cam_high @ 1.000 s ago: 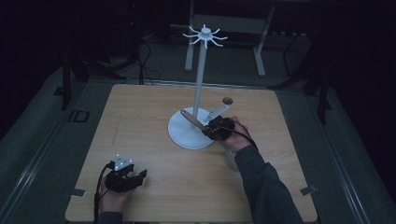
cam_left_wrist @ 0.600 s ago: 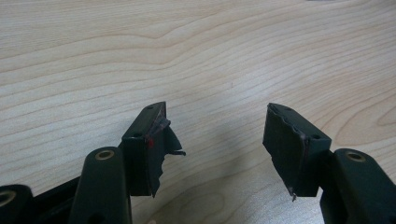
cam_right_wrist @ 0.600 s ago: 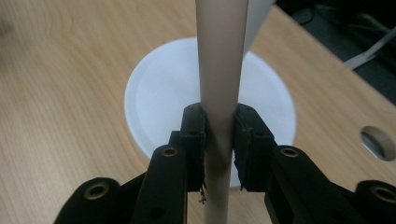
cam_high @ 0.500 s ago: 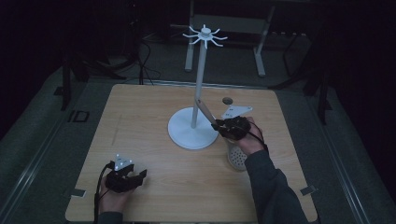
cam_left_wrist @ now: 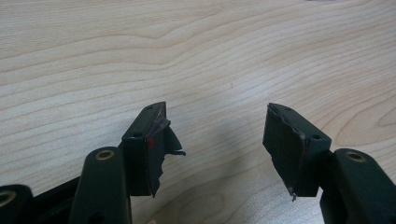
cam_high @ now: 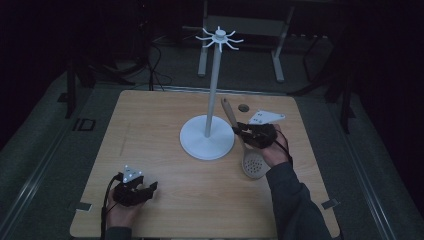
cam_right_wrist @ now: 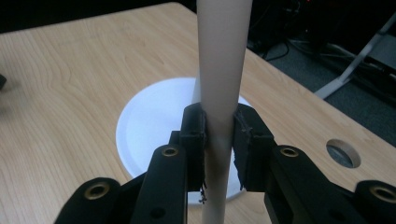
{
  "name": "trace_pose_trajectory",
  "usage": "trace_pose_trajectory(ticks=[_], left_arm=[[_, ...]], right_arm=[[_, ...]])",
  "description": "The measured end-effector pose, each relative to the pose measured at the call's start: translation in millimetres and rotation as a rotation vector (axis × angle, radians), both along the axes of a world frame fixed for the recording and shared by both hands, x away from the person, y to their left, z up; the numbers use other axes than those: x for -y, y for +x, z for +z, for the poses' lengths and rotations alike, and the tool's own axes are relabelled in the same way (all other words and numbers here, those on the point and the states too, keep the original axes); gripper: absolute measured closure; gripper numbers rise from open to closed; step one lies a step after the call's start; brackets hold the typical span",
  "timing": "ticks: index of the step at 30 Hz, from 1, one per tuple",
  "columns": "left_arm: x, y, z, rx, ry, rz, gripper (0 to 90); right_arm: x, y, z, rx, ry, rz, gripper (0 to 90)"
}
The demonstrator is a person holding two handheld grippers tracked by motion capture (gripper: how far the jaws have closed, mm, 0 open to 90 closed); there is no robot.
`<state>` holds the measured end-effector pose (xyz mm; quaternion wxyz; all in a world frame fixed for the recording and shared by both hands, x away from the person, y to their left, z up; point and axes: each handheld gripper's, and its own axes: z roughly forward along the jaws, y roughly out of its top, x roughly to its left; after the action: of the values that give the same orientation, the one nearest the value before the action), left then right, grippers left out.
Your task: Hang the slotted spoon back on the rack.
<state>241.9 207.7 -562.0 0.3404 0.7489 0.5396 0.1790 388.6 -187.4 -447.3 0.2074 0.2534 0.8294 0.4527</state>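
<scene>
A white stand (cam_high: 214,85) with a round base (cam_high: 200,145) and hooked arms at its top rises from the middle of the wooden table (cam_high: 150,125). My right gripper (cam_high: 242,131), just right of the base, is shut on the pale handle (cam_right_wrist: 219,70) of a slotted spoon. The spoon's handle tip (cam_high: 226,104) points up and away, and its perforated head (cam_high: 253,164) hangs low toward the person. In the right gripper view the stand's base (cam_right_wrist: 149,121) lies behind the handle. My left gripper (cam_high: 150,189) rests at the table's front left, open (cam_left_wrist: 217,140) over bare wood.
A small round hole (cam_high: 243,107) sits in the table behind the right hand, also seen as a hole (cam_right_wrist: 343,154) in the right gripper view. Metal frame legs (cam_high: 279,50) and cables lie on the dark floor beyond the far edge.
The right hand has carried the spoon to the right and a little up, off the stand's base. The spoon's head now shows below the hand. The left gripper has stayed put.
</scene>
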Motion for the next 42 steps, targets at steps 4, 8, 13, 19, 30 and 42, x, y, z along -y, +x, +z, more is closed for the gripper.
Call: trace_pose_trajectory(ticks=[4,8,13,19,30,42], left_arm=[[0.0,0.0,0.0,0.001,0.0,0.0,40.4],[-0.3,0.1,-0.1,-0.001,0.0,0.0,40.3],[0.1,0.2,-0.2,-0.003,-0.001,0.001,40.2],[-0.1,0.2,-0.2,0.0,0.001,0.001,40.1],[-1.2,0.0,0.1,0.004,-0.002,0.003,40.1],[-0.6,-1.3,1.6,0.022,0.008,0.004,41.5]], right_arm=[[2.0,0.0,2.8,0.011,0.031,-0.015,75.2],[6.0,0.9,5.4,0.017,0.08,-0.034,75.2],[10.4,1.0,9.5,0.021,0.134,-0.05,75.1],[9.5,-1.2,13.7,0.057,0.158,-0.061,75.1],[1.9,-2.8,23.5,0.087,0.216,-0.063,75.1],[-0.4,-3.4,32.6,0.105,0.22,-0.074,75.1]])
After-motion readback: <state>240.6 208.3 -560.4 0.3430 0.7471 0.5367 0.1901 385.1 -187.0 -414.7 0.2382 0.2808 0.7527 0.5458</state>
